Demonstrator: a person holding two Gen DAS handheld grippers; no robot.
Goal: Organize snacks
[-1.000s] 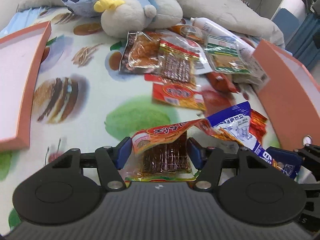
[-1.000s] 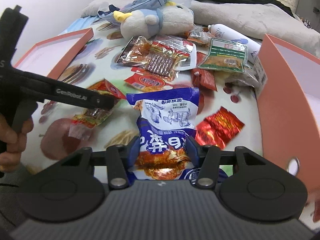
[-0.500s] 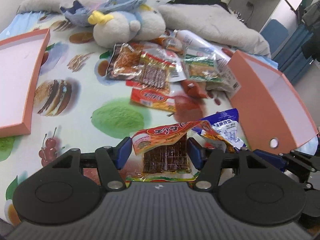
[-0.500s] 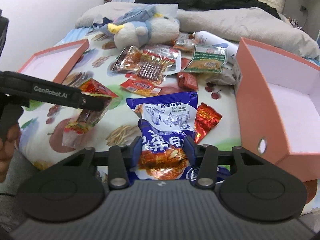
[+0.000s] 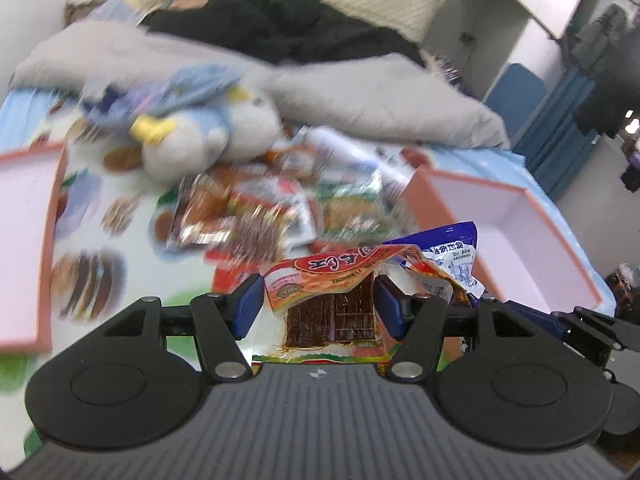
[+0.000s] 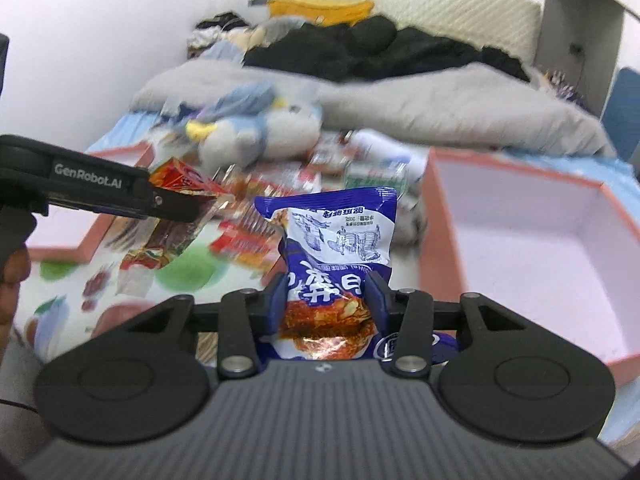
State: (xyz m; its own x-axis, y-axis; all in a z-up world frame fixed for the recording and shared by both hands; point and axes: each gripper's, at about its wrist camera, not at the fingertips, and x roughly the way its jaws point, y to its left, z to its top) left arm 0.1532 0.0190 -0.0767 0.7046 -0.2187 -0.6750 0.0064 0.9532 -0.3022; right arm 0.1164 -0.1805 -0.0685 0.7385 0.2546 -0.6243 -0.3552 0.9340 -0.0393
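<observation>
My left gripper (image 5: 319, 304) is shut on an orange-topped packet of dark jerky (image 5: 330, 308), held above the bed. It also shows in the right wrist view (image 6: 176, 200), with the packet (image 6: 160, 240) hanging from it. My right gripper (image 6: 326, 300) is shut on a blue and white snack bag (image 6: 340, 240), which also shows in the left wrist view (image 5: 452, 256). A pile of loose snack packets (image 5: 264, 220) lies on the bedsheet, blurred.
An orange box with a pale inside (image 6: 532, 248) stands at the right, also in the left wrist view (image 5: 508, 236). A second orange tray (image 5: 24, 248) lies at the left. A plush toy (image 5: 208, 140), grey blanket (image 6: 440, 108) and dark clothes lie behind.
Both grippers have lifted and pulled back from the bed with their packets. The view now takes in the far wall and the whole right box.
</observation>
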